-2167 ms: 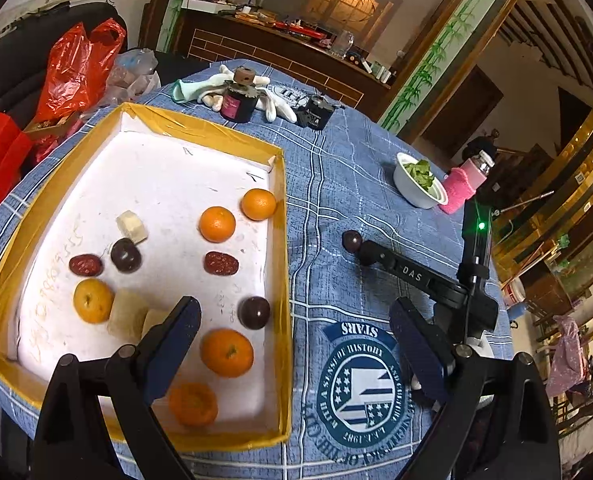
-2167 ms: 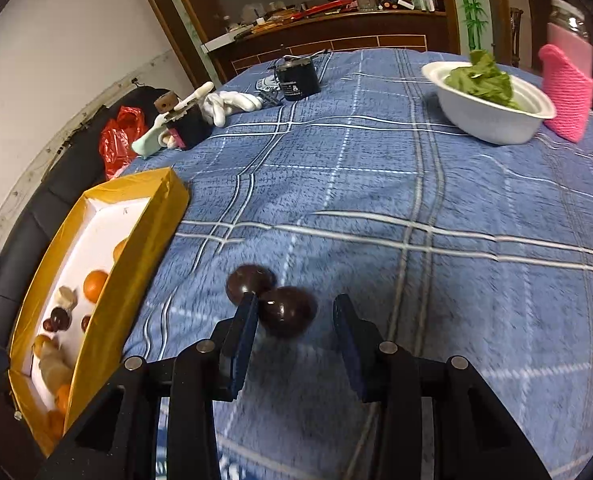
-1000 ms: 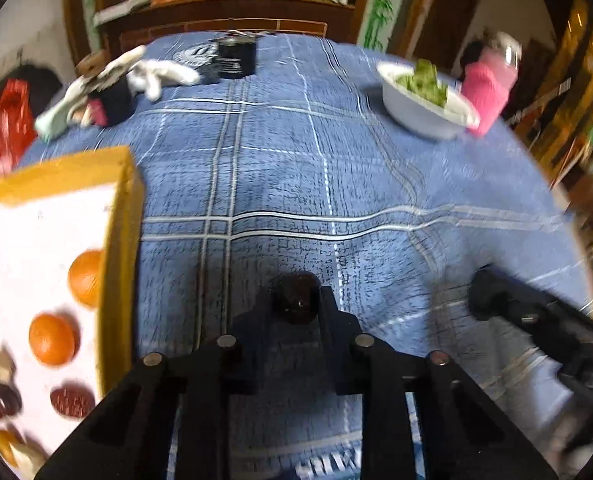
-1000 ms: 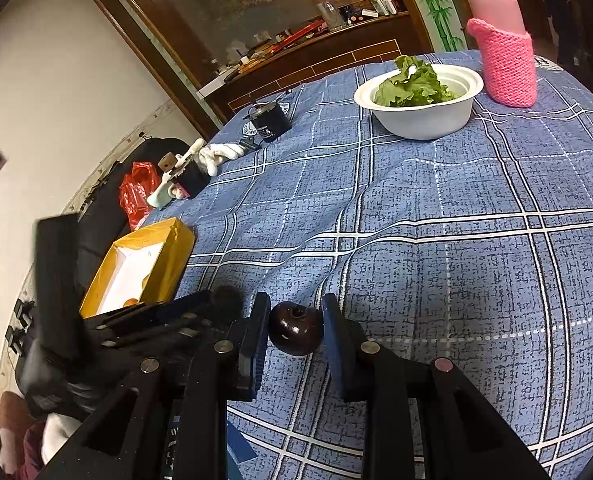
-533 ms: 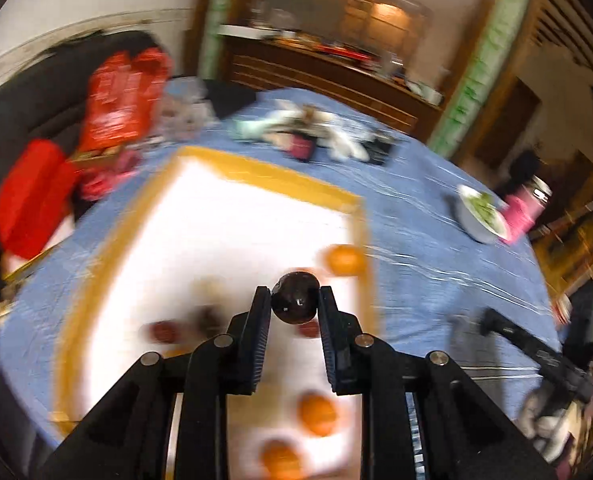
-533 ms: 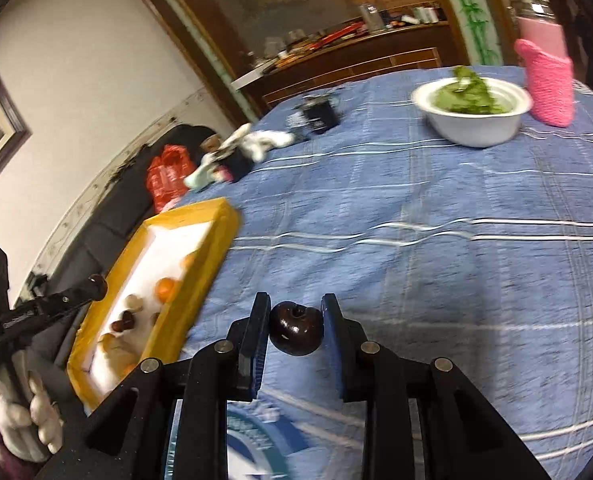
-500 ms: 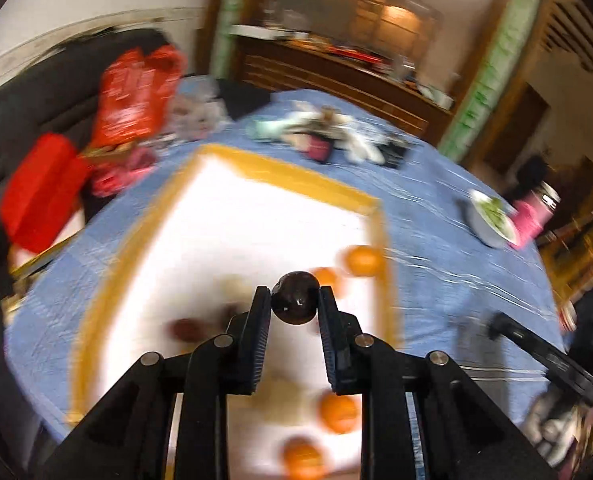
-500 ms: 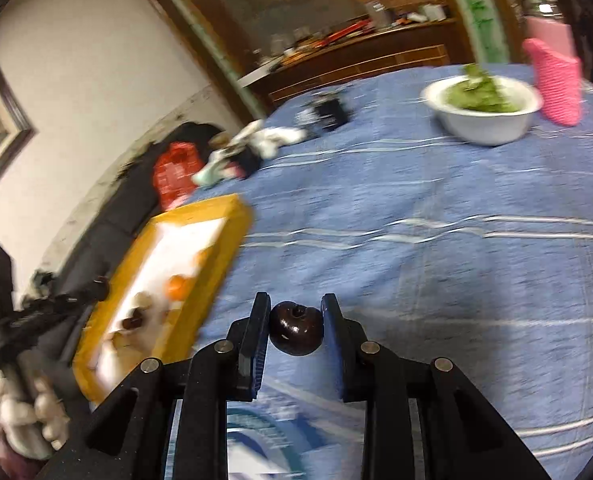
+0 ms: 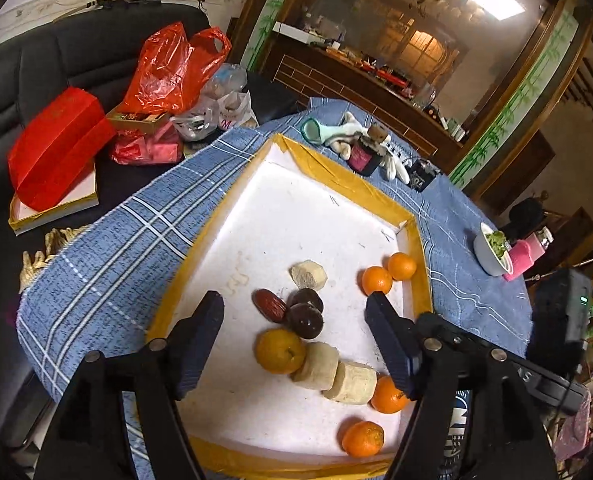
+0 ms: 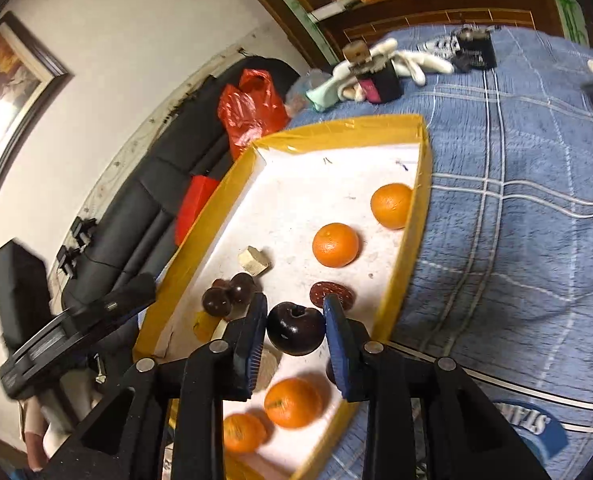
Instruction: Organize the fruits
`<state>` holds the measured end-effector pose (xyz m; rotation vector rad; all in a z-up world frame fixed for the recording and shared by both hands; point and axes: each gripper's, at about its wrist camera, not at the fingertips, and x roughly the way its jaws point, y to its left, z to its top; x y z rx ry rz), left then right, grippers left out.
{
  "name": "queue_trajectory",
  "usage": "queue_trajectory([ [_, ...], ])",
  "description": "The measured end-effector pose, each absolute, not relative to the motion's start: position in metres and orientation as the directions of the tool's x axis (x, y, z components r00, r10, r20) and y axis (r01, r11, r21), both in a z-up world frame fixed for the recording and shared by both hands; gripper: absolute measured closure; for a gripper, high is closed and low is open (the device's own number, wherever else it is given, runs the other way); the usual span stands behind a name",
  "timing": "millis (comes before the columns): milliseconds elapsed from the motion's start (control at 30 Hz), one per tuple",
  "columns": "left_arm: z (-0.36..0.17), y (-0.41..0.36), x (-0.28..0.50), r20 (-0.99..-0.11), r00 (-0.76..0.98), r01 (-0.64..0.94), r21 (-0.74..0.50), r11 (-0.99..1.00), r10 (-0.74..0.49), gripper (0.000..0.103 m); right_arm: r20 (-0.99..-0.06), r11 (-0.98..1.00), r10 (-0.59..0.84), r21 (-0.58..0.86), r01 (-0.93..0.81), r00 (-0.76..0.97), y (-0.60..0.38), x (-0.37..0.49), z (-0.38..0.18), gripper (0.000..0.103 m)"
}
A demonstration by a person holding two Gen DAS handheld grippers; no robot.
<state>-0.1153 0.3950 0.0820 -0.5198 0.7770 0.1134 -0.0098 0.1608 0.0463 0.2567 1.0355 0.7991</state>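
A yellow-rimmed white tray on the blue checked tablecloth holds several oranges, pale banana chunks, a red date and two dark round fruits. My left gripper is open and empty, hovering over the two dark fruits. My right gripper is shut on a dark round fruit and holds it above the tray's near part, by another date and oranges.
Beyond the tray lie a white glove and a small dark jar. A white bowl of greens and a pink bottle stand at the right. Red bags lie on the black sofa at left.
My left gripper has opened and let its dark fruit go next to the other one in the tray. My right gripper has carried its dark fruit from over the cloth to above the tray.
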Motion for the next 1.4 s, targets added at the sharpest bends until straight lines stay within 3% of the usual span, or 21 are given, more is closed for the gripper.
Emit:
queue_trajectory([
  [67, 0.085, 0.399, -0.122, -0.684, 0.725, -0.285, -0.402, 0.87, -0.079, 0.027, -0.659, 0.696, 0.702, 0.554, -0.458, 0.27, 0.163, -0.011, 0.046, 0.05],
  [200, 0.094, 0.397, -0.13, -0.666, 0.745, -0.294, -0.376, 0.879, -0.036, 0.026, -0.651, 0.708, 0.692, 0.531, -0.465, 0.311, 0.156, -0.019, 0.058, 0.05],
  [267, 0.103, 0.386, -0.136, -0.661, 0.749, -0.333, -0.299, 0.894, 0.058, 0.026, -0.638, 0.715, 0.69, 0.526, -0.461, 0.342, 0.144, -0.027, 0.066, 0.05],
  [333, 0.113, 0.372, -0.142, -0.641, 0.749, -0.379, -0.206, 0.902, 0.168, 0.021, -0.63, 0.735, 0.671, 0.497, -0.461, 0.391, 0.133, -0.042, 0.076, 0.05],
  [400, 0.127, 0.35, -0.151, -0.59, 0.749, -0.437, -0.099, 0.894, 0.301, 0.005, -0.618, 0.765, 0.64, 0.461, -0.45, 0.456, 0.118, -0.062, 0.084, 0.048],
  [467, 0.141, 0.33, -0.158, -0.544, 0.762, -0.446, -0.046, 0.894, 0.353, 0.0, -0.608, 0.789, 0.613, 0.439, -0.429, 0.505, 0.105, -0.077, 0.088, 0.044],
  [733, 0.164, 0.269, -0.176, -0.521, 0.807, -0.357, -0.056, 0.933, 0.278, 0.0, -0.583, 0.854, 0.519, 0.392, -0.343, 0.625, 0.049, -0.122, 0.093, 0.042],
  [933, 0.173, 0.229, -0.18, -0.513, 0.817, -0.315, -0.016, 0.949, 0.262, 0.0, -0.55, 0.897, 0.442, 0.29, -0.334, 0.708, 0.03, -0.147, 0.106, 0.03],
  [1400, 0.177, 0.196, -0.189, -0.497, 0.829, -0.279, 0.032, 0.96, 0.257, 0.0, -0.512, 0.899, 0.438, 0.269, -0.347, 0.739, 0.02, -0.171, 0.115, 0.025],
])
